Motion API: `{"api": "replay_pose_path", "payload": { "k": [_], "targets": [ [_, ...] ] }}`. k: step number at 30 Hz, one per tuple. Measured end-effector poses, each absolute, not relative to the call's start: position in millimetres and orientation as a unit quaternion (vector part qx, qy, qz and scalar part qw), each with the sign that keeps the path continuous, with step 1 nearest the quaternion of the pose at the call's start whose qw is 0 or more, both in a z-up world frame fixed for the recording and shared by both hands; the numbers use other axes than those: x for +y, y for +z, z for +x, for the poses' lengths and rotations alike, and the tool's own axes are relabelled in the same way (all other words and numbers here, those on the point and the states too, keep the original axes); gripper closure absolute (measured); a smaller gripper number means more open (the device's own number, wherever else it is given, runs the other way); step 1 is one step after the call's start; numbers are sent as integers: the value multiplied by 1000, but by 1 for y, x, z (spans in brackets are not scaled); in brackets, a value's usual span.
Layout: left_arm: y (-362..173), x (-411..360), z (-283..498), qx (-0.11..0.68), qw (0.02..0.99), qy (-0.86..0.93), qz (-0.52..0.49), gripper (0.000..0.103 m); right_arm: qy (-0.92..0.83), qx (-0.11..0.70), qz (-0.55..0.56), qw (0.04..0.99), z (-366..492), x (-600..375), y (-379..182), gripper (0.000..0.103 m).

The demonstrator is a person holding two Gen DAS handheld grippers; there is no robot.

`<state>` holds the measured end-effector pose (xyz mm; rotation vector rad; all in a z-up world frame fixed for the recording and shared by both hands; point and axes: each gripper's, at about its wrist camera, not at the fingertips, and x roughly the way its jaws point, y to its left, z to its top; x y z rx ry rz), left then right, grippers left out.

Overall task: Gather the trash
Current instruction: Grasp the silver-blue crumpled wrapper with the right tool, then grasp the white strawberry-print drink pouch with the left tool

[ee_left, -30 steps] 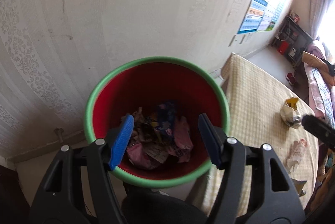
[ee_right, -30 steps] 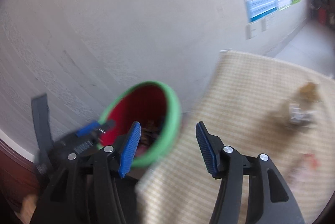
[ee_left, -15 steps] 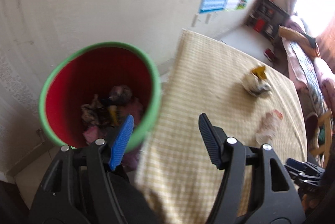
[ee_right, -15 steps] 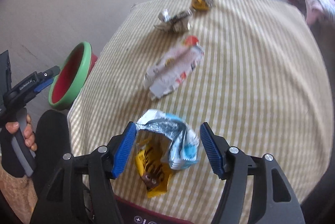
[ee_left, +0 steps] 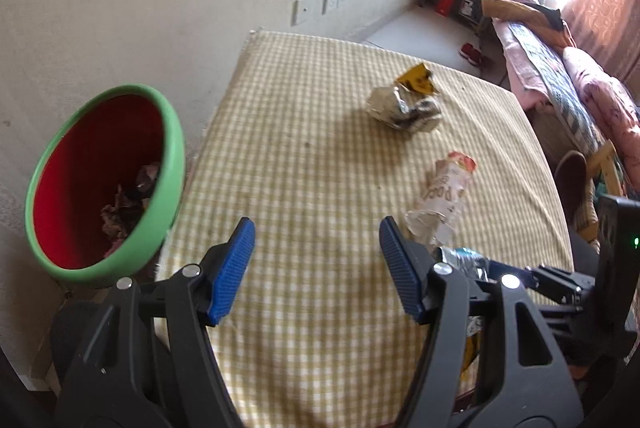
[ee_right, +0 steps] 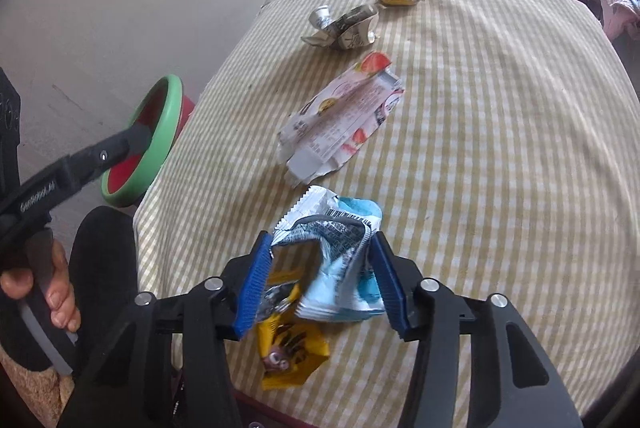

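The left gripper [ee_left: 316,270] is hovering with its blue pads spread over the checked tablecloth [ee_left: 320,155]. A red bin [ee_left: 100,183] with a green rim is sitting beside the table, holding crumpled wrappers [ee_left: 124,207]. A crushed carton [ee_left: 444,199] is lying near the right pad.

Your left tool [ee_left: 316,270] and right tool [ee_right: 320,282] are black-framed, with ribbed blue pads [ee_right: 253,288] and silver screws. Your bare-skinned left hand [ee_right: 48,292] shows.

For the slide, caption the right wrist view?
Right gripper jaws closing on blue-white wrapper at checkered table edge.
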<state>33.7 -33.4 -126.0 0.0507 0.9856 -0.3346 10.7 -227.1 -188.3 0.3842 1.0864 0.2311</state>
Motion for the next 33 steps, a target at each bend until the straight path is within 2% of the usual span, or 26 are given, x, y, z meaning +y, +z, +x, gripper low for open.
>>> {"api": "replay_pose_path", "payload": {
  "k": [8, 19, 25, 30, 33],
  "targets": [
    [-136, -73, 46, 487, 849, -204, 18, 41, 41, 470, 178, 863, 1, -265, -169, 57],
    [-170, -153, 68, 520, 811, -259, 69, 42, -3, 448, 229, 864, -13, -311, -171, 56],
    [-199, -167, 80, 558, 787, -253, 76, 59, 6, 447, 237, 863, -12, -311, -171, 56],
    [-196, -163, 75, 549, 793, -255, 73, 67, 11, 446, 237, 863, -12, -309, -173, 56],
    [-187, -153, 67, 535, 805, -249, 58, 68, 12, 445, 232, 865, -12, -306, -172, 56]
  ]
}}
